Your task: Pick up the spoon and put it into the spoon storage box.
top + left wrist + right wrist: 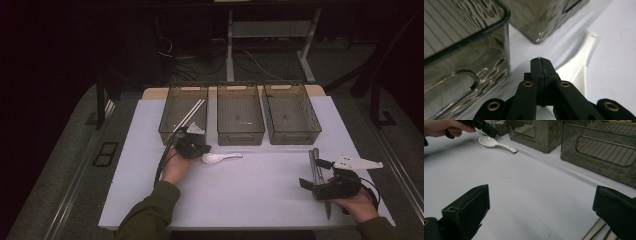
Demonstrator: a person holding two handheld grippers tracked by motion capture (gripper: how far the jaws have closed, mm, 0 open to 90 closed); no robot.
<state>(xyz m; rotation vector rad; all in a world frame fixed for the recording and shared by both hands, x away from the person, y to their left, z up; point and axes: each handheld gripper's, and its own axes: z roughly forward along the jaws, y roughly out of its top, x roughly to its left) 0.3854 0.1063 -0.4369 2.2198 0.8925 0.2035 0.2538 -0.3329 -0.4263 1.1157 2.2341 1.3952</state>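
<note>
A white ceramic spoon [223, 157] lies on the white table top in front of the left and middle bins, its handle pointing right. My left gripper [204, 149] sits at the spoon's bowl end. In the left gripper view its jaws [540, 61] are pressed together, with the spoon [580, 67] lying just behind and beneath them and nothing visible between the pads. The right gripper view shows that gripper's tip [489, 130] at the rim of the spoon's bowl [489, 141]. My right gripper [314, 173] rests open at the front right, its jaws [541, 202] wide apart over bare table.
Three smoky clear bins [240, 136] stand in a row at the back; the left bin [169, 125] holds white chopsticks [190, 113]. Metal rods [314, 162] lie on the table under my right gripper, and in the right gripper view the rods [596, 230] sit bottom right. The table's front edge [240, 226] is near.
</note>
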